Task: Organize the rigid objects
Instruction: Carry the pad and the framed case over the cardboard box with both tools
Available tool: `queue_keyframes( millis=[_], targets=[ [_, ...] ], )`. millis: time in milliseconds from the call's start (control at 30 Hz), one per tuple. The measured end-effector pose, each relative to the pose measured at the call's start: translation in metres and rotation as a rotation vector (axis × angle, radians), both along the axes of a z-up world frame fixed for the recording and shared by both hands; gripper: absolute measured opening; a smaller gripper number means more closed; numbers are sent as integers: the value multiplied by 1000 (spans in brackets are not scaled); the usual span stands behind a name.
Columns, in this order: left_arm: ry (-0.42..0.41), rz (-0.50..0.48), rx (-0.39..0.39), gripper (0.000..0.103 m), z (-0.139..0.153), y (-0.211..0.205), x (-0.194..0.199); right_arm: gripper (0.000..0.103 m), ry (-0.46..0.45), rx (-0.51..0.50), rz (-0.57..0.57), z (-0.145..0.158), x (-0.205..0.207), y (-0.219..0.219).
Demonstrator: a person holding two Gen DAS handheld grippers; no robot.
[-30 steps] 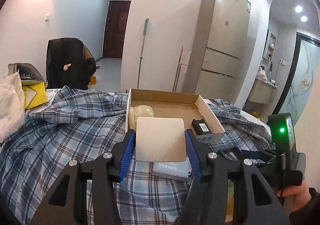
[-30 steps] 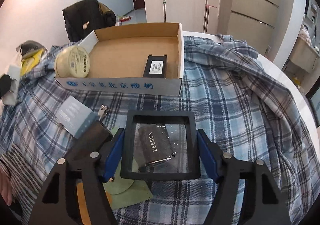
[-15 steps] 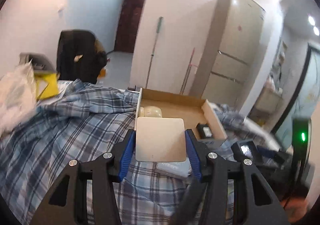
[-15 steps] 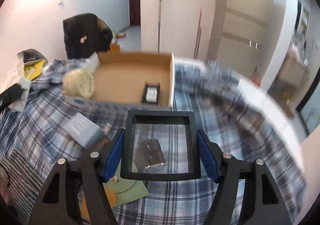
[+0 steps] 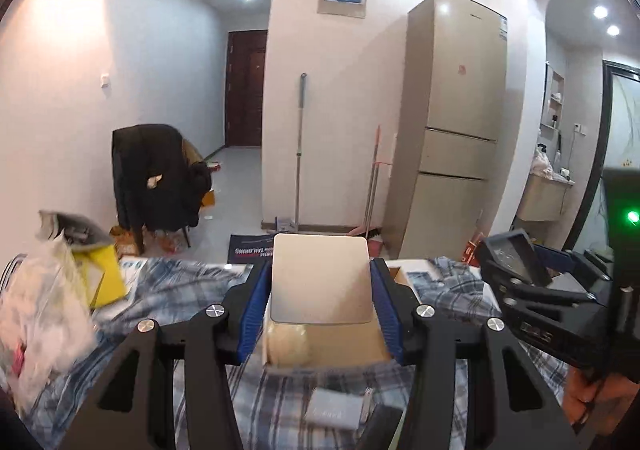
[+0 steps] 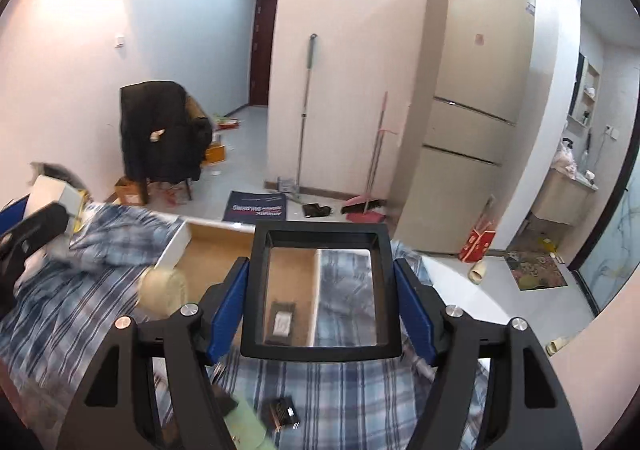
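Over the plaid-covered table (image 6: pixel 352 402), left gripper (image 5: pixel 320 290) clamps a cream plate (image 5: pixel 320 282) and right gripper (image 6: pixel 320 290) clamps a black-framed lid (image 6: pixel 320 290), both carried clear, probably bound for the cardboard box (image 6: pixel 208 246) ahead.

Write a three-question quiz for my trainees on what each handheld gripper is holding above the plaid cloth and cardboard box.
1. True or false: the left gripper is shut on a beige square plate.
2. What does the right gripper hold?
A. a roll of tape
B. a black-framed clear square lid
C. a broom
3. What small item lies inside the open cardboard box?

Key: 1 true; 2 B; 3 a small black device with a white label.
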State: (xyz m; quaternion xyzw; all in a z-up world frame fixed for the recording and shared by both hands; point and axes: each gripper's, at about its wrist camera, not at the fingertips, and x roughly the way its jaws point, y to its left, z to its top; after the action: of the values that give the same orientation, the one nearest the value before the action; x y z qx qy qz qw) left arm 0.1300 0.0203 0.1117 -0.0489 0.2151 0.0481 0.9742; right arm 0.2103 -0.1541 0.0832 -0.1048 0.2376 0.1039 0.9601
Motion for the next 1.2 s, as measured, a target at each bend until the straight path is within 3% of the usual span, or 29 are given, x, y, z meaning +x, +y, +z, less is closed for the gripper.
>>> queue_keyframes(
  millis=[133, 267, 400, 533, 600, 700, 800, 900, 1000, 1200],
  targets=[
    [-2, -1, 24, 52, 5, -8, 40, 68, 28, 48, -18, 5, 36, 4],
    [14, 26, -37, 52, 3, -2, 85, 68, 79, 95, -33, -6, 73, 6],
    [-7, 15, -46, 52, -3, 7, 114, 69, 142, 139, -31, -21, 106, 10],
    [52, 40, -46, 52, -40, 24, 135, 68, 182, 135, -16, -42, 128, 24],
    [80, 43, -75, 52, -65, 34, 140, 68, 216, 139, 16, -59, 137, 31],
    [157, 55, -58, 52, -92, 44, 156, 68, 264, 172, 84, -92, 143, 38],
    [192, 24, -126, 52, -113, 62, 170, 68, 299, 158, 116, -116, 153, 49],
    [208, 49, -129, 52, -126, 71, 174, 68, 347, 114, 88, -132, 161, 56],
    [228, 46, -134, 52, -135, 74, 180, 69, 427, 165, 75, -143, 170, 49],
    [257, 29, -128, 52, -149, 71, 183, 69, 422, 136, 86, -150, 176, 48]
  ],
)
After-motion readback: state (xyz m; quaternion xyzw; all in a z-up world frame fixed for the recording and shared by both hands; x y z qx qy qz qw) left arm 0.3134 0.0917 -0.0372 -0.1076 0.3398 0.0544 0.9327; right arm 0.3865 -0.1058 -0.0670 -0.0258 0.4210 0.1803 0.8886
